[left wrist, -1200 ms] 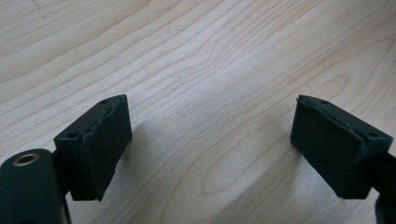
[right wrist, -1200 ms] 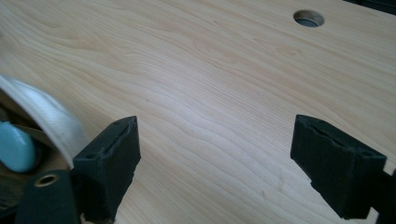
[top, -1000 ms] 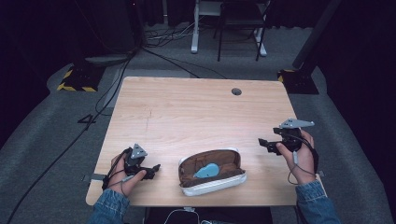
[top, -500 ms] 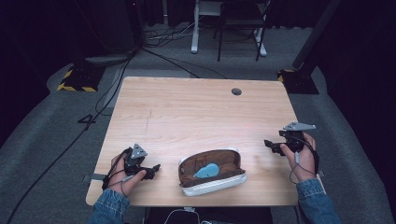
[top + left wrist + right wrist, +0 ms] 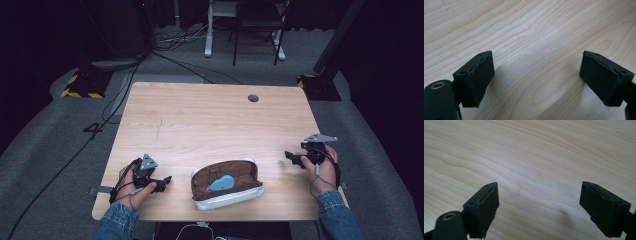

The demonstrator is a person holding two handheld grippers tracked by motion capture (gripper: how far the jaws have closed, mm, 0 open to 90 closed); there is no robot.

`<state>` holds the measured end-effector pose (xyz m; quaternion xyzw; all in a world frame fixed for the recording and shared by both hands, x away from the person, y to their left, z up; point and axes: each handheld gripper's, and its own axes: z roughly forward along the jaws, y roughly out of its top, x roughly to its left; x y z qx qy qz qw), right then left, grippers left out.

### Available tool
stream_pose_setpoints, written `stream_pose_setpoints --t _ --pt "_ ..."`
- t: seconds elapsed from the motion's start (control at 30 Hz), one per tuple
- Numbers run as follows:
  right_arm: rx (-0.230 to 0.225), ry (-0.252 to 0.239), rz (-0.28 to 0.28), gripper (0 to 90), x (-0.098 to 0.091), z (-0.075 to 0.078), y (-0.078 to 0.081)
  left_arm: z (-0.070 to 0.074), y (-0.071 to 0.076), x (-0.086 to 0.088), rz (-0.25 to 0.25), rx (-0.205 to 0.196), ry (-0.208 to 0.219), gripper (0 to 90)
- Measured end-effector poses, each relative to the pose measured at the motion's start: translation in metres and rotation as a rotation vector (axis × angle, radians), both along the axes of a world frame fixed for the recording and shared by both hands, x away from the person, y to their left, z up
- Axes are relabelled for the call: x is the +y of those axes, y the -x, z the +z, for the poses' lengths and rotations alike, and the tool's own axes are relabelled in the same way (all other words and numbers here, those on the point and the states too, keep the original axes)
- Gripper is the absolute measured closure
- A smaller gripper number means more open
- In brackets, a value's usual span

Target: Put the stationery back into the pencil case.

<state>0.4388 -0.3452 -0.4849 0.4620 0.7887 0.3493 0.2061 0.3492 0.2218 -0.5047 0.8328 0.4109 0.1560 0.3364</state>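
– Wood table (image 5: pixel 210 120), dark room, grey carpet w/ cables?
– Yep. Open brown case (image 5: pixel 227 184) at near edge, long axis L-R, right end tilted away. My 2 grippers, left (image 5: pixel 162 183) & right (image 5: pixel 291 158), jaws wide, holding nothing.

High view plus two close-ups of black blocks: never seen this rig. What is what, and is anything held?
No robot: a person holds a two-jaw tool in each hand. The high view looks down on a wooden table. The left gripper and right gripper rest near its front corners. Between them lies an open glasses case, brown inside, with a light blue item in it. Each close-up comes from a camera on a gripper, looking along its jaws. Both sets stand wide apart over bare wood. Nothing is held.
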Motion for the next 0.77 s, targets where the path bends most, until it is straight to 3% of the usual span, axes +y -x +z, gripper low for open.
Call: stream_pose_setpoints --t 0.47,0.77 --pt "0.005 0.006 -0.047 15.4 -0.008 -0.019 -0.006 0.0 0.0 0.0 0.001 0.006 -0.003 12.0" --pt "0.012 0.007 -0.072 12.3 -0.008 -0.019 -0.007 0.0 -0.001 -0.001 0.006 0.002 -0.006 11.2"
